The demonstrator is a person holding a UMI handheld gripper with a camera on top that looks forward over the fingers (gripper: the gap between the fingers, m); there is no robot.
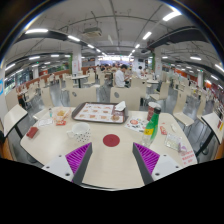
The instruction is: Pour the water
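I can read no text, label, brand or number anywhere from here. The packets and small items on the white table (pixel 100 160) carry print, but it is too small for me to make out. Any signs along the far walls of the hall are just blurs of colour. The tray (pixel 98 112) beyond the fingers shows a pattern, no legible words.

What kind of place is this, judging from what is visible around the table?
Probably a large canteen or food court: many pale tables with chairs stretch back, long ceiling strip lights run overhead, and a rectangular tray of food lies on the white table beyond the open gripper.
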